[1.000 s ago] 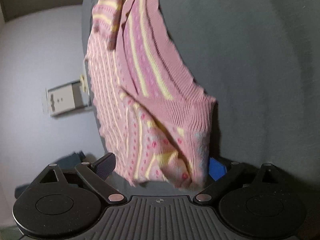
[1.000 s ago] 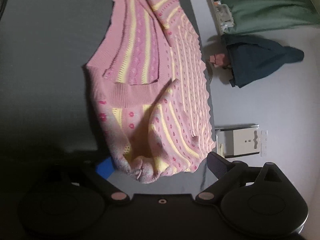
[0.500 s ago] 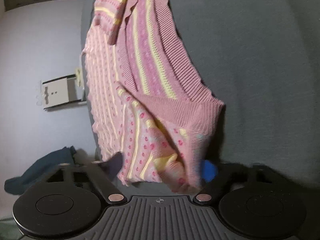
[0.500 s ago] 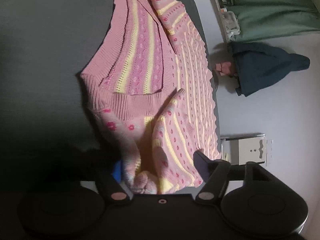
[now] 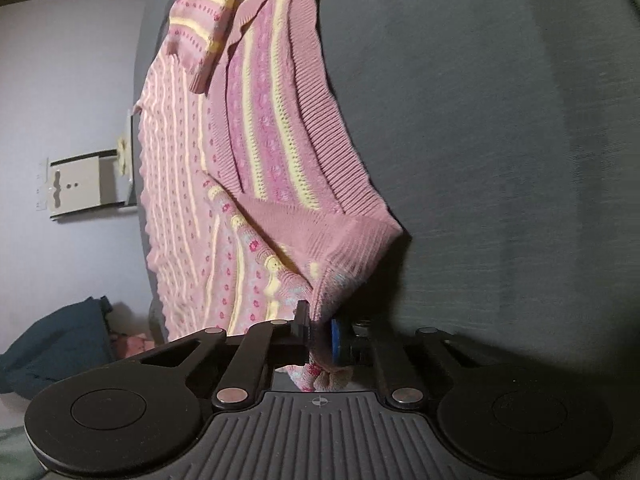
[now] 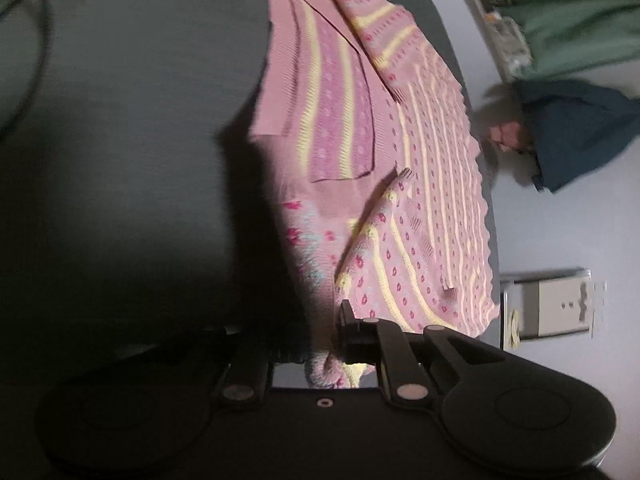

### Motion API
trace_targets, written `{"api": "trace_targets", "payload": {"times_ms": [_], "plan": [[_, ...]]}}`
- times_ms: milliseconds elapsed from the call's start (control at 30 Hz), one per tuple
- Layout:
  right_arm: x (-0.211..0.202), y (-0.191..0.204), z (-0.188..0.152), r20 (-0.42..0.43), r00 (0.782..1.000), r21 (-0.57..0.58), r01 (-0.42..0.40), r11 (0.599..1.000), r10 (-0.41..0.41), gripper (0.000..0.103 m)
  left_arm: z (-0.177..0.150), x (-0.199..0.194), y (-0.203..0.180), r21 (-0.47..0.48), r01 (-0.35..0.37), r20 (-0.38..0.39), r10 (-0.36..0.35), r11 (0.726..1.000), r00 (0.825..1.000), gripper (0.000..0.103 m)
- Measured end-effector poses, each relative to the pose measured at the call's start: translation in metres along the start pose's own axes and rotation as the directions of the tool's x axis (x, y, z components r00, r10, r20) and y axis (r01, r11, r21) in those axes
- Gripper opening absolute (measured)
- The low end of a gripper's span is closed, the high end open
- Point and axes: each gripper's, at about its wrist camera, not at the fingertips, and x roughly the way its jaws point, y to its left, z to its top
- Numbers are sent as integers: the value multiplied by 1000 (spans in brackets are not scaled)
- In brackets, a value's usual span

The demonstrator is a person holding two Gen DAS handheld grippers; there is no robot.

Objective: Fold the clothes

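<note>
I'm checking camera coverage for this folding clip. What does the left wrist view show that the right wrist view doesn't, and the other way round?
Only the left wrist view: the blue pad on a finger of the left gripper, shut on the sweater's near edge.

Only the right wrist view: green fabric at top right, and the right gripper, closing, sweater pinched between its jaws.

Both: the pink knitted sweater with yellow stripes on a dark grey surface, a dark blue garment, and a pale box.
</note>
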Motion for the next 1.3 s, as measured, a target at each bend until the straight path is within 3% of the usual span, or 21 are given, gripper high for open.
{"api": "trace_targets", "payload": {"times_ms": [267,500,600,733,833,967,1300], "plan": [[-43,-6,-2,46,999,-37,4,999,-2,11,1,-44,9,-62,89,46,-86,994,995,5],[-18,5,-3,4,1000,-24,31,999,-31,13,-1,-42,-8,10,-60,11,60,998,998,6],[-12,18,0,-14,1000,-30,10,1000,-10,19,1,-38,-11,13,-53,3,53,999,999,8],[-8,25,0,-20,999,-11,38,999,-38,47,2,-37,-16,25,-41,-11,41,999,999,9],[-5,25,-1,-25,997,1,70,998,-70,55,0,-35,-15,3,-26,-21,26,1000,999,9],[-3,26,1,-24,994,-2,107,994,-107,63,-1,-28,-14,-20,-21,-46,20,1000,999,9],[-9,22,4,-23,996,82,92,992,-91,66,-6,-39,-11,-80,0,-14,-1,997,1000,11]]}}
